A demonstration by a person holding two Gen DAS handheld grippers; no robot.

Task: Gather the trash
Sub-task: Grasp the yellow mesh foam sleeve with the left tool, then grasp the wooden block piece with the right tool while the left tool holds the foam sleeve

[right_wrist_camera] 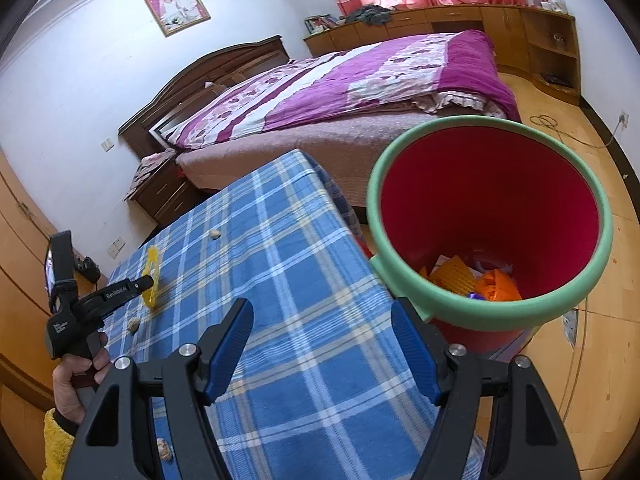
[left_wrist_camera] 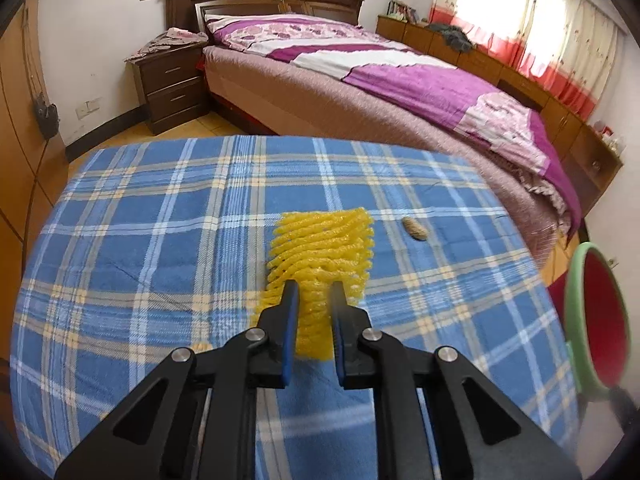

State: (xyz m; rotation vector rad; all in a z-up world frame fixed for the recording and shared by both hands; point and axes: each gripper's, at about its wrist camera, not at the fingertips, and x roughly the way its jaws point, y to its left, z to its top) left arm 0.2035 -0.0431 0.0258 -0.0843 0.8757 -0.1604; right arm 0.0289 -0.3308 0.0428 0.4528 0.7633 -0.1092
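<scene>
Two tools | left tool [left_wrist_camera: 314, 292] clamps yellow foam net [left_wrist_camera: 320, 248] just above worktop [left_wrist_camera: 160, 240] | right tool [right_wrist_camera: 322, 344] gapes empty beside bin [right_wrist_camera: 492, 216] | risk: springy net slips free in transit.

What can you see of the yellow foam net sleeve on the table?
The yellow foam mesh sleeve is a soft, diamond-patterned fruit net, flattened. The left gripper is shut on its near end; in the right wrist view it stands on edge over the blue plaid tablecloth. A peanut shell lies apart from it.
</scene>
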